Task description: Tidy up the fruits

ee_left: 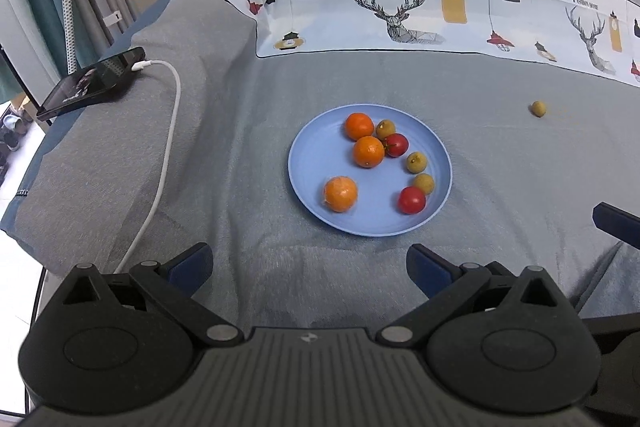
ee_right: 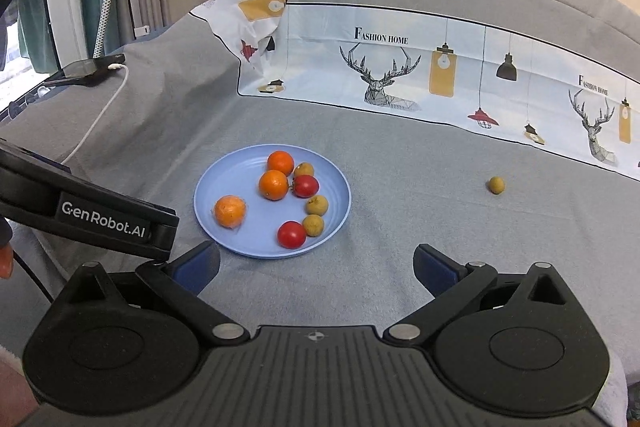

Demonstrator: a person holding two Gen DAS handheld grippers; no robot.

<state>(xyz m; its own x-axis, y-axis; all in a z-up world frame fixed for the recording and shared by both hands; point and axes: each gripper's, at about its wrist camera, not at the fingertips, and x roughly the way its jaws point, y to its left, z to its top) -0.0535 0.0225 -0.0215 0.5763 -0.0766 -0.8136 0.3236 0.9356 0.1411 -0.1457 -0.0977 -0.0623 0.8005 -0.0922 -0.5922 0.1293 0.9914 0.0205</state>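
Observation:
A blue plate [ee_left: 312, 163] [ee_right: 208, 199] sits on the grey cloth. It holds three oranges [ee_left: 368, 151] [ee_right: 273, 184], two red tomatoes [ee_left: 411, 200] [ee_right: 291, 234] and three small tan longans [ee_left: 416, 162] [ee_right: 317, 205]. One more longan [ee_left: 538, 108] [ee_right: 496, 184] lies alone on the cloth to the right of the plate. My left gripper [ee_left: 310, 267] is open and empty, just in front of the plate. My right gripper [ee_right: 316, 269] is open and empty, in front of the plate's right side; the left gripper's body [ee_right: 100, 219] shows at its left.
A phone [ee_left: 92, 83] [ee_right: 86, 69] on a white charging cable [ee_left: 168, 147] lies at the left edge of the bed. A printed cloth with deer and lamps [ee_left: 400, 11] [ee_right: 400, 67] runs along the back. The bed edge drops off at the left.

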